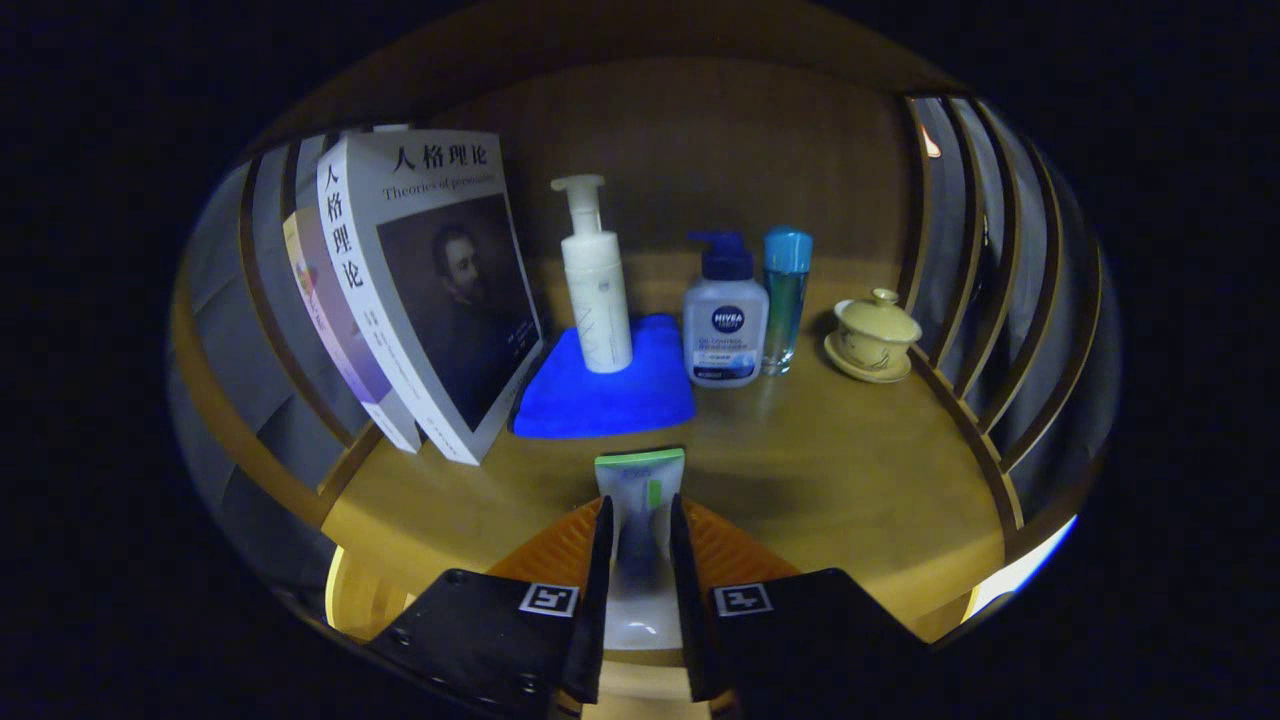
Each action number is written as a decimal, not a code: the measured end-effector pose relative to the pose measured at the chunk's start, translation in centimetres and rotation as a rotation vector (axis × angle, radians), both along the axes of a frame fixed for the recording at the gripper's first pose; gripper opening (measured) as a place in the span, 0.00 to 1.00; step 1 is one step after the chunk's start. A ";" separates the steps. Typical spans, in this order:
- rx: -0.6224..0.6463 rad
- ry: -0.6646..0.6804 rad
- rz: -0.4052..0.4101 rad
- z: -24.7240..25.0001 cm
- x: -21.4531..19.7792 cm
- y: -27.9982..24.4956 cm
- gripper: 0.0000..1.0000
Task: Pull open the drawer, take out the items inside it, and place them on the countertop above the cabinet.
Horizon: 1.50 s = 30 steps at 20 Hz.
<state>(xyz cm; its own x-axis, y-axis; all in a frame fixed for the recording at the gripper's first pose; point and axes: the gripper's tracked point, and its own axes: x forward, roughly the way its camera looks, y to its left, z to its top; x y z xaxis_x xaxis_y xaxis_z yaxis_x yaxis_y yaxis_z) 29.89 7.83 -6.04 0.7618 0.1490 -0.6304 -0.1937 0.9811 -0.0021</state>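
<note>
Gripping tube (640, 500) in claw (638, 530) | blue cloth (610, 390) just ahead

A home-like nook, staged with household goods: a wooden surface (800, 460) with slatted sides carries leaning books (430, 290) at left, a pump bottle (595, 275) on a blue cloth (610, 395), more toiletry bottles (726, 315) and a lidded yellow teacup (873, 335) at far right.

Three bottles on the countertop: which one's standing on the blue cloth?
The tall white pump bottle stands on the blue cloth. The dark-capped pump bottle and the slim blue bottle stand on bare wood. Gripper is shut on a tube.
</note>
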 end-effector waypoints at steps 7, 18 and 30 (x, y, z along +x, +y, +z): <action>-0.030 -0.107 0.008 1.5 -4.9 0.1 0.98; -0.054 -0.387 -0.003 2.2 -15.5 -0.8 0.98; -0.096 -0.544 -0.013 -1.7 -26.4 -2.0 0.99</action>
<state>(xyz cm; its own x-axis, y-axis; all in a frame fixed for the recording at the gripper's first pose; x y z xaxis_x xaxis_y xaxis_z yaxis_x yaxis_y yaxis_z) 3.54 5.80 -7.75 0.9829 0.0988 -0.1552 -0.1276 0.9738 -0.1882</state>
